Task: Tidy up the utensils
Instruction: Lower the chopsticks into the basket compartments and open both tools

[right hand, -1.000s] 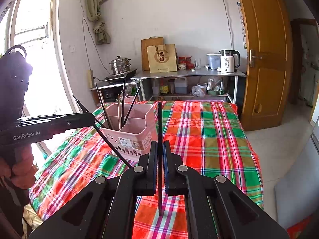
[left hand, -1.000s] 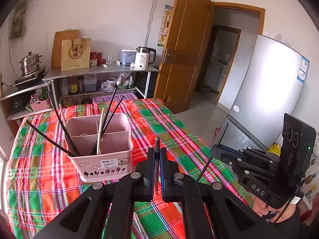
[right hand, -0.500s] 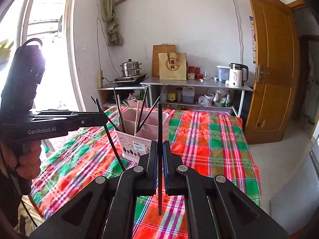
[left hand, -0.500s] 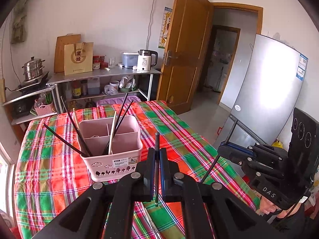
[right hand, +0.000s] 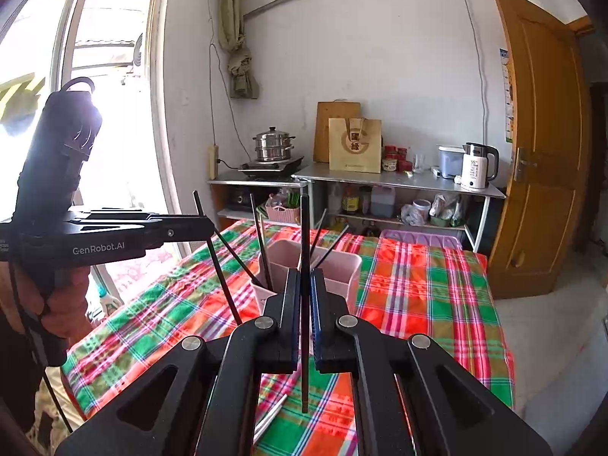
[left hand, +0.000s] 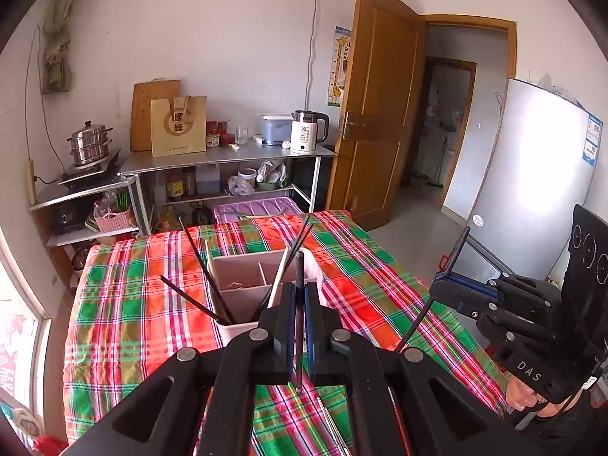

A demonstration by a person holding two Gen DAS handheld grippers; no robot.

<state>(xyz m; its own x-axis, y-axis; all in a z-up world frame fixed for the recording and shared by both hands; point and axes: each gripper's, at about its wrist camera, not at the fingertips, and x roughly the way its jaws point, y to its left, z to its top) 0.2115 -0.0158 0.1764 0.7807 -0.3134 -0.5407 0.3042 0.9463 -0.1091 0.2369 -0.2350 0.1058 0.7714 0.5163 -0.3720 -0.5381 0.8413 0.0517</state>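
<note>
Pinching a black chopstick [left hand: 299, 315] upright: left gripper [left hand: 299, 326] | right gripper [right hand: 304, 315] clamps another chopstick [right hand: 304, 266] | pink holder [left hand: 243, 285] frame centre, on plaid tablecloth [left hand: 125, 304].

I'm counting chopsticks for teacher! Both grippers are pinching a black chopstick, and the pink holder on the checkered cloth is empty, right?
Not quite. The holder is not empty: the left wrist view shows several chopsticks leaning inside it. The rest is right: the left gripper and the right gripper each pinch a black chopstick, and the holder stands on the checkered cloth.
</note>
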